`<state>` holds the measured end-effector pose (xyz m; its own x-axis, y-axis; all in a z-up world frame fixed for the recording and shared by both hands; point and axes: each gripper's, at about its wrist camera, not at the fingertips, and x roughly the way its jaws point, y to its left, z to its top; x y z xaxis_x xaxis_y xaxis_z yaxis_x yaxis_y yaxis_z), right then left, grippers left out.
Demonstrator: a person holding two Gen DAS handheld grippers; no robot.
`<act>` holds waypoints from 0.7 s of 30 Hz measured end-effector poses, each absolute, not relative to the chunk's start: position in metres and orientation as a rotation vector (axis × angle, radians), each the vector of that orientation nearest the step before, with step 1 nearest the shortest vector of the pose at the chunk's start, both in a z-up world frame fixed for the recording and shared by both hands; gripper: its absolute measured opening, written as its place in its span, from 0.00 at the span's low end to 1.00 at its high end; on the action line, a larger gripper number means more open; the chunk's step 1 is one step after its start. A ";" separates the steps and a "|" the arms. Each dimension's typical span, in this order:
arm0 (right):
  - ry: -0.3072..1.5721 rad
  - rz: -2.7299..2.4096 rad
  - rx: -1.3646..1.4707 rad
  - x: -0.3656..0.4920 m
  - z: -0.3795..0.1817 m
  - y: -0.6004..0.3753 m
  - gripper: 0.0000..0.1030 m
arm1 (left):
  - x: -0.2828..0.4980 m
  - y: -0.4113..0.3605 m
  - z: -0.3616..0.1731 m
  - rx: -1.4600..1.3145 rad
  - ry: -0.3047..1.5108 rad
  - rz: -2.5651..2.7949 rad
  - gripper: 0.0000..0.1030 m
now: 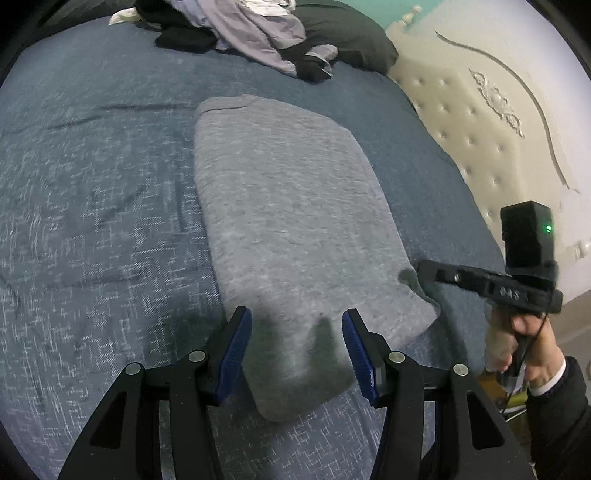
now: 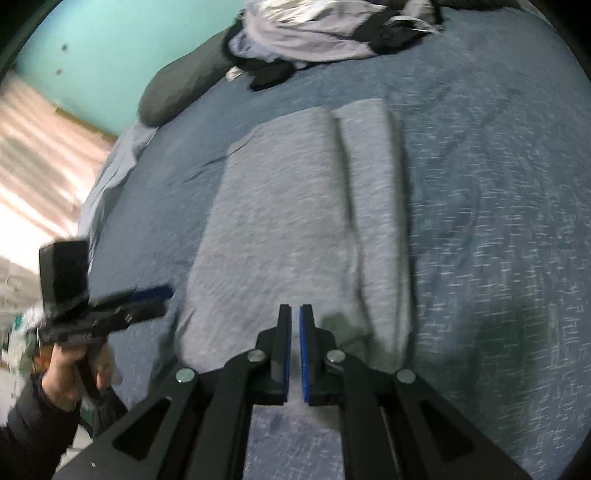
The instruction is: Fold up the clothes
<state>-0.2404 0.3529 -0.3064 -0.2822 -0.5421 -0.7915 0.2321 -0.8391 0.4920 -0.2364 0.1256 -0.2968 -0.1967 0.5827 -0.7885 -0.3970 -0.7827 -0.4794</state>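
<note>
Here a grey garment (image 1: 288, 221) of soft, heathered knit lies flat on the bed (image 1: 103, 177), folded into a long rounded slab; the right wrist view shows one narrow lengthwise panel turned over along its right edge, with a dark crease running beside it. The bed cover is a blue-grey woven cloth flecked with pale cross-hatch threads, lightly rumpled. The left gripper (image 1: 297, 345), black with ribbed blue pads, hovers over the near end of the garment with its jaws parted about halfway and only air between them; its shadow falls on the knit below. The right gripper (image 2: 294, 350) has its jaws drawn almost together, a thin slit showing between the blue pads, and no cloth is pinched in them; it hangs above the garment's near edge. Each view catches the other tool at its side, gripped in a hand (image 1: 532, 354) with a dark sleeve. At the far end of the bed sits a loose pile of clothes (image 1: 255, 33), lilac, black and white, against a dark pillow (image 1: 354, 40). A cream tufted headboard (image 1: 480, 122) with carved scrollwork rises beside the bed
</note>
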 end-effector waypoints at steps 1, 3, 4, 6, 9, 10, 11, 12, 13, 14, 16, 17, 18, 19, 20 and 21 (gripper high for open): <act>-0.366 -2.137 1.493 -0.237 -0.306 0.349 0.04 | -0.237 0.126 -0.299 -1.451 -0.222 2.023 0.54; -0.333 -2.114 1.522 -0.235 -0.310 0.345 0.04 | -0.238 0.128 -0.304 -1.471 -0.221 2.025 0.54; -0.313 -2.110 1.561 -0.234 -0.317 0.344 0.04 | -0.239 0.129 -0.307 -1.481 -0.220 2.025 0.54; -0.306 -2.103 1.620 -0.232 -0.326 0.346 0.04 | -0.239 0.129 -0.312 -1.496 -0.221 2.026 0.54; -0.303 -2.091 1.662 -0.229 -0.336 0.347 0.04 | -0.238 0.130 -0.319 -1.519 -0.206 2.020 0.54; -0.285 -2.091 1.671 -0.228 -0.338 0.346 0.04 | -0.237 0.129 -0.322 -1.526 -0.205 2.013 0.55; -0.282 -2.089 1.674 -0.227 -0.338 0.348 0.04 | -0.237 0.128 -0.324 -1.532 -0.206 2.005 0.57; -0.290 -2.088 1.673 -0.226 -0.338 0.350 0.04 | -0.238 0.127 -0.325 -1.536 -0.212 1.997 0.58; -0.318 -2.093 1.658 -0.226 -0.335 0.354 0.04 | -0.239 0.126 -0.326 -1.539 -0.220 1.992 0.58; -0.342 -2.114 1.643 -0.227 -0.330 0.360 0.04 | -0.240 0.125 -0.327 -1.542 -0.230 1.986 0.59; -0.389 -2.156 1.615 -0.228 -0.321 0.372 0.04 | -0.243 0.123 -0.329 -1.547 -0.257 1.973 0.59; -0.412 -2.179 1.609 -0.230 -0.316 0.380 0.04 | -0.245 0.122 -0.331 -1.551 -0.277 1.967 0.60; -0.436 -2.203 1.602 -0.232 -0.312 0.387 0.04 | -0.247 0.121 -0.333 -1.555 -0.295 1.965 0.60; -0.457 -2.217 1.600 -0.233 -0.309 0.393 0.04 | -0.249 0.120 -0.334 -1.557 -0.311 1.971 0.60; -0.471 -2.210 1.609 -0.234 -0.309 0.396 0.04 | -0.251 0.118 -0.335 -1.558 -0.325 1.974 0.61; -0.481 -2.195 1.626 -0.234 -0.310 0.399 0.07 | -0.252 0.118 -0.336 -1.555 -0.335 1.974 0.61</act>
